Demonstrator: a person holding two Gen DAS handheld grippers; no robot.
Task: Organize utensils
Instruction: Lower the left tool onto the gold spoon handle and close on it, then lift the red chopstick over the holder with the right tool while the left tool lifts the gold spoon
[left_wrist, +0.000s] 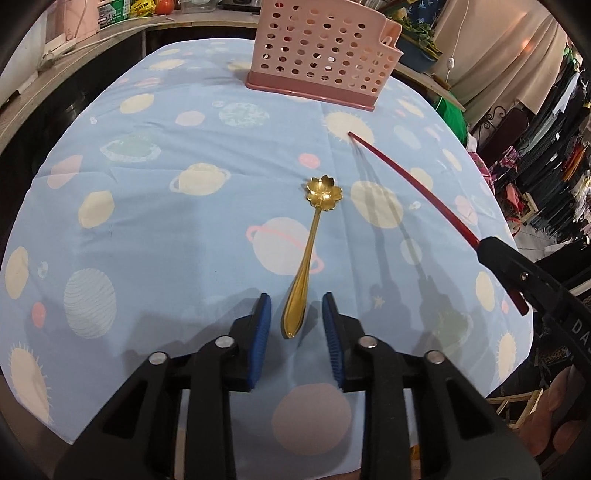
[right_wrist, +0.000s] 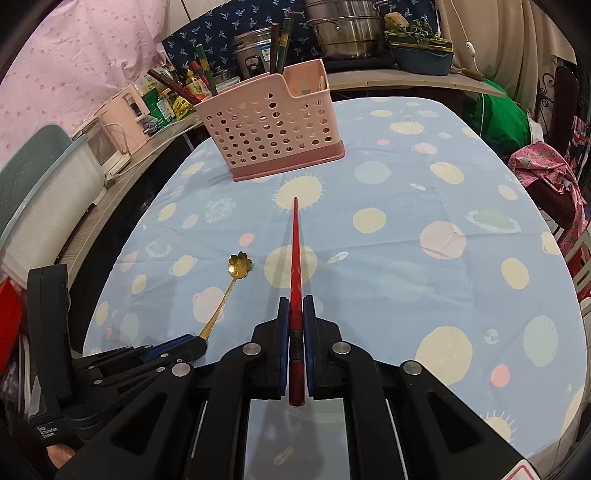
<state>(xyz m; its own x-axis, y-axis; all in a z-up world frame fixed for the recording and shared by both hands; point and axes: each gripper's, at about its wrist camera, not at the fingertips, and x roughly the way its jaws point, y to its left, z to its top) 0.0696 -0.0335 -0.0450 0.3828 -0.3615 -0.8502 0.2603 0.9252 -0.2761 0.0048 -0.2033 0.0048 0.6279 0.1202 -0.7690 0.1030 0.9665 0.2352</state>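
Note:
A gold spoon with a flower-shaped bowl lies flat on the blue planet-print tablecloth. Its handle end sits between the blue pads of my left gripper, with a gap on each side, so the jaws stand open around it. My right gripper is shut on a red chopstick, whose tip points toward the pink perforated utensil holder. In the left wrist view the red chopstick hangs above the cloth from the right gripper. The holder stands at the table's far end with several chopsticks in it.
Behind the table a counter carries steel pots, a rice cooker, bottles and a blue tub of greens. A pink appliance sits at the left. Green and pink cloths lie past the table's right edge.

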